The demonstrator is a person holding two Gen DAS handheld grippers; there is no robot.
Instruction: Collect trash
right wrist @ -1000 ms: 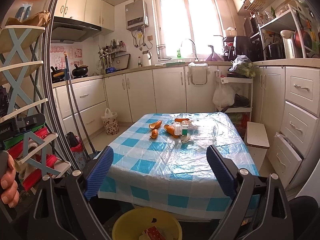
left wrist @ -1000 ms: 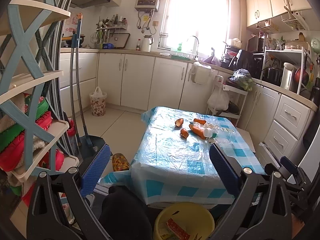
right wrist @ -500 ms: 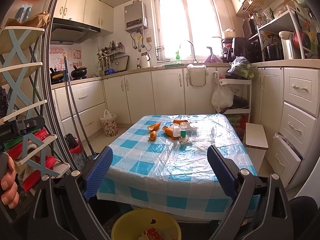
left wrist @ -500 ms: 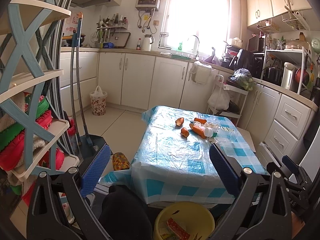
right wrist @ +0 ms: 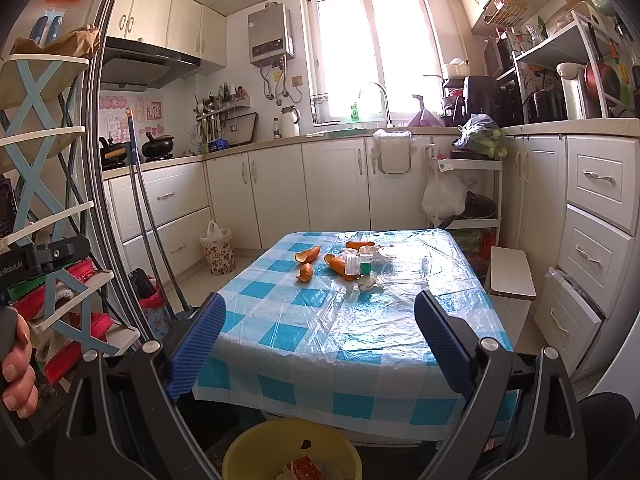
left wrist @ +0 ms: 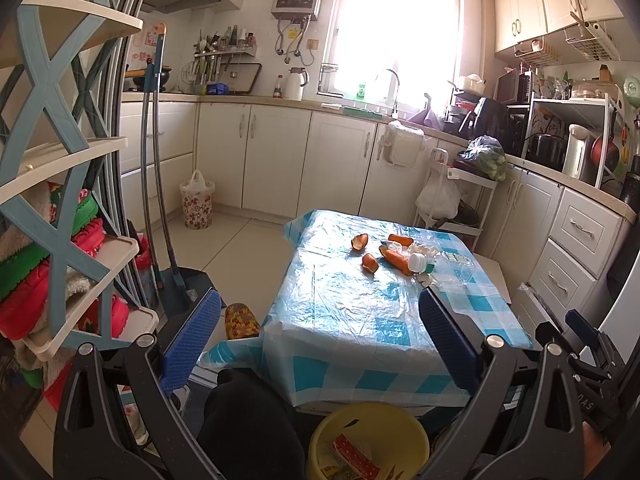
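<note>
Orange peels (left wrist: 370,262) (right wrist: 307,255), a small white bottle (left wrist: 417,262) (right wrist: 352,266), crumpled tissue (right wrist: 367,282) and a clear plastic wrapper (right wrist: 404,268) lie at the far part of the blue-checked table (left wrist: 360,312) (right wrist: 320,344). A yellow bin (left wrist: 368,440) (right wrist: 292,454) with a red carton inside stands on the floor at the table's near edge. My left gripper (left wrist: 318,334) and right gripper (right wrist: 320,336) are both open and empty, held short of the table, well back from the trash.
A blue-and-cream shoe rack (left wrist: 60,208) stands close at the left, with a broom and dustpan (left wrist: 160,184) beside it. White cabinets (left wrist: 276,164) line the back and right. A floral bin (left wrist: 197,206) sits at the far left floor. A trolley (right wrist: 464,196) stands behind the table.
Almost nothing: both views shift slightly, the right wrist view edging a little back from the table. Both grippers stay open and the trash has not moved.
</note>
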